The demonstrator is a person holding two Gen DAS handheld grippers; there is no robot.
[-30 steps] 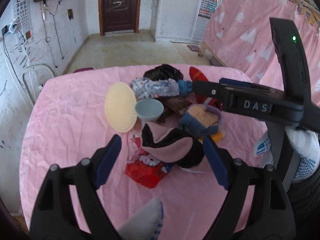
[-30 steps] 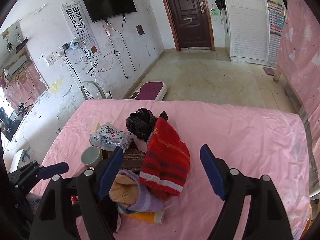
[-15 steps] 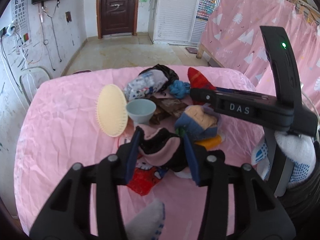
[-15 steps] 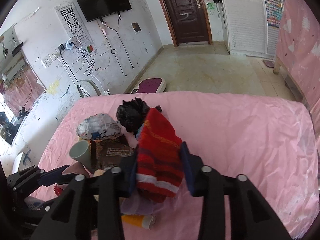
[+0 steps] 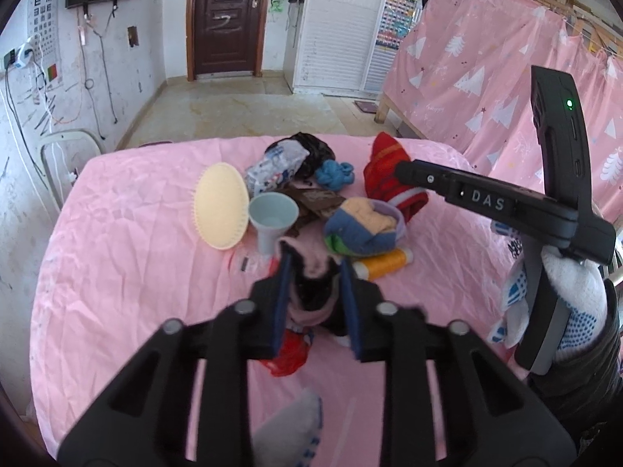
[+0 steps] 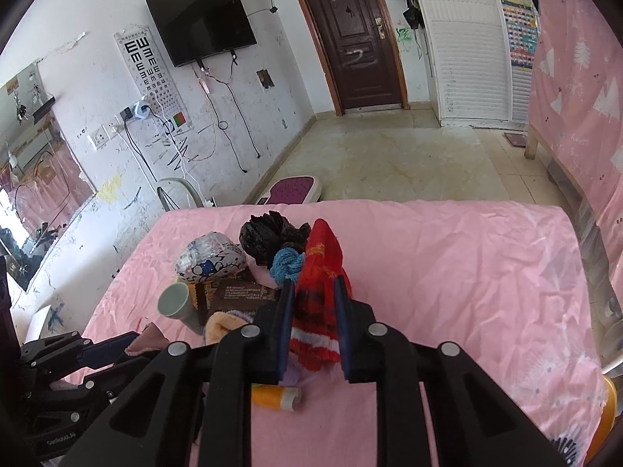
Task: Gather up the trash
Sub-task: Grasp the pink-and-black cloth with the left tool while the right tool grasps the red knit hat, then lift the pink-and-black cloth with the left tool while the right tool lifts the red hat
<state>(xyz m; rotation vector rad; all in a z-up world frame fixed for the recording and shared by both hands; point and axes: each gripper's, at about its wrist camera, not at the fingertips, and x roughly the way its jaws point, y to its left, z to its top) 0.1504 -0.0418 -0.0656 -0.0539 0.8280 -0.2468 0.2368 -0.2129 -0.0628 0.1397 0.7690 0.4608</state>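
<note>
Two grips have just landed at once: both sets of jaws, wide apart a second ago, have been closing and are now clamped on cloth from the pile on the pink table [image 5: 117, 272]. That puts you past reaching and ready, by my reading, to lift both pieces clear.

Your right gripper [image 6: 313, 303] has the red sock [image 6: 319, 292] squeezed between its blue pads; the toe stands up beyond the jaws and the striped cuff hangs below them, so you hold it near its middle. It looks partly raised off the heap already.

Your left gripper [image 5: 316, 272] is shut on the pink-and-black sock [image 5: 311, 272], which bunches between the pads with a pink fold poking out past the tips.

Left behind on the table are the yellow brush [image 5: 221, 205], the rolled sock bundle [image 5: 366, 225], the blue cup [image 5: 272, 218] just ahead of your left jaws, the brown wrapper [image 6: 237, 295], the orange spool [image 5: 383, 262] and the blue yarn [image 5: 335, 173].
</note>
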